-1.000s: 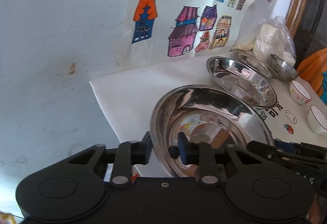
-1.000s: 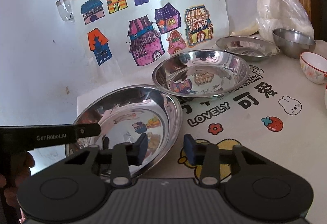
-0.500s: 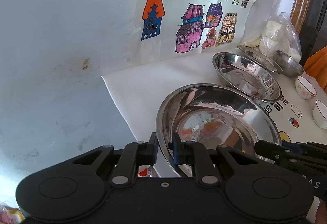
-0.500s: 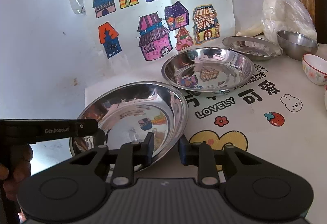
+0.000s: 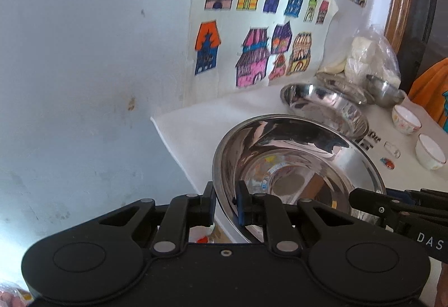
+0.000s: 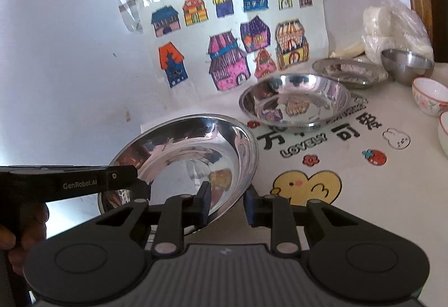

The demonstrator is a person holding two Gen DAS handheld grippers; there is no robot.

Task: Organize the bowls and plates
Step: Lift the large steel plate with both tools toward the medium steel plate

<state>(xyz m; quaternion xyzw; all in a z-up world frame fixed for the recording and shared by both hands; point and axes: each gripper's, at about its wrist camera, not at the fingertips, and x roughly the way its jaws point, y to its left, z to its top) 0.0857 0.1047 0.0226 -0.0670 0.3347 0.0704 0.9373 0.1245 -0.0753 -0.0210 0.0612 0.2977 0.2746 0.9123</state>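
Both grippers pinched the big plate's near rim, the left gripper on its left edge, the right gripper on its right, sharing the wide load and tilting it off the table. Beyond sat a smaller plate, likely the stacking target.

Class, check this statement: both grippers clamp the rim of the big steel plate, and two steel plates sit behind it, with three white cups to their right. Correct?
One error: only two white cups show, in the left wrist view. Both grippers do clamp the big plate, and the two steel plates sit behind it.
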